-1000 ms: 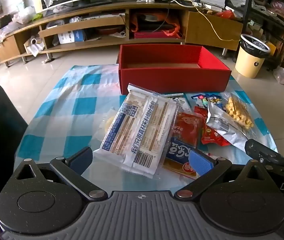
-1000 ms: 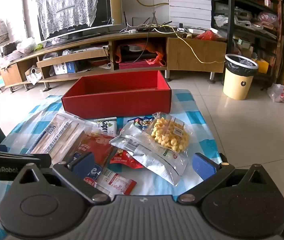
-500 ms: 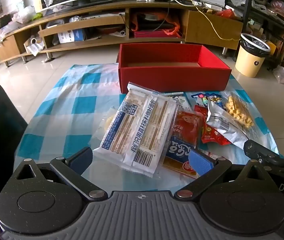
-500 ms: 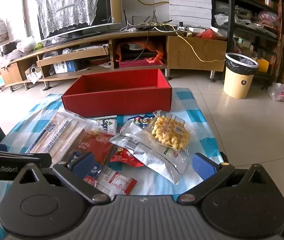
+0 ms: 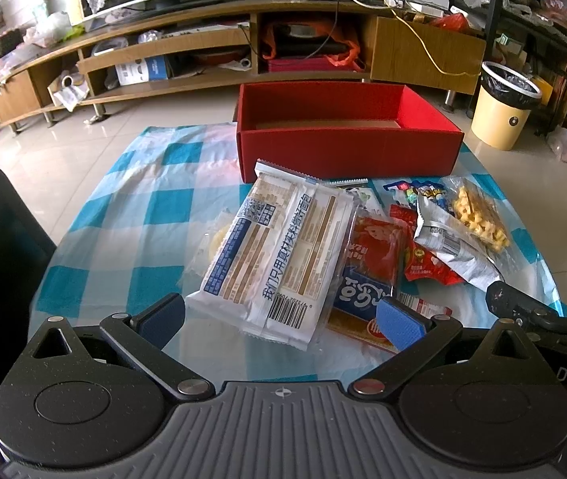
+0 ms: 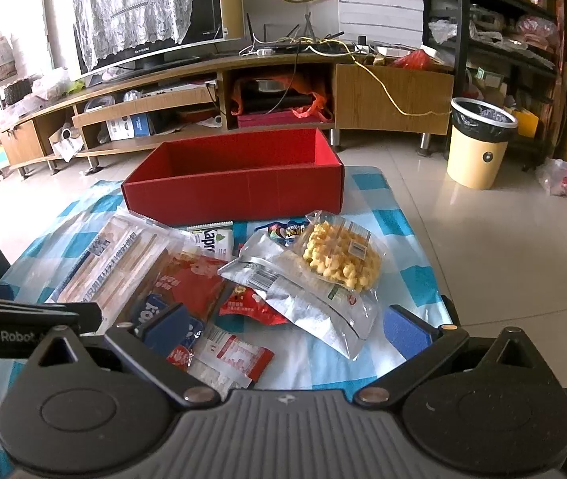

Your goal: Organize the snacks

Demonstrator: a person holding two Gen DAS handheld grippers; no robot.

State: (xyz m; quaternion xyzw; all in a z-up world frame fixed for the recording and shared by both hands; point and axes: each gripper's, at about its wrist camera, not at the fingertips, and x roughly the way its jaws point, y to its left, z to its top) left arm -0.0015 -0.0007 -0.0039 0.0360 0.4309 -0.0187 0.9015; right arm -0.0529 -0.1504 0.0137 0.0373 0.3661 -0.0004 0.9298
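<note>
Snack packets lay heaped at the counter's near edge, in front of the empty red box [image 5: 347,135] at the far edge. The left gripper [image 5: 279,319], fingers spread wide and empty, hung just short of the long white bread packet [image 5: 275,251], whose long axis ran away toward the box. The right gripper [image 6: 287,325], equally open, faced the silver corn-puff bag [image 6: 315,279].
</note>
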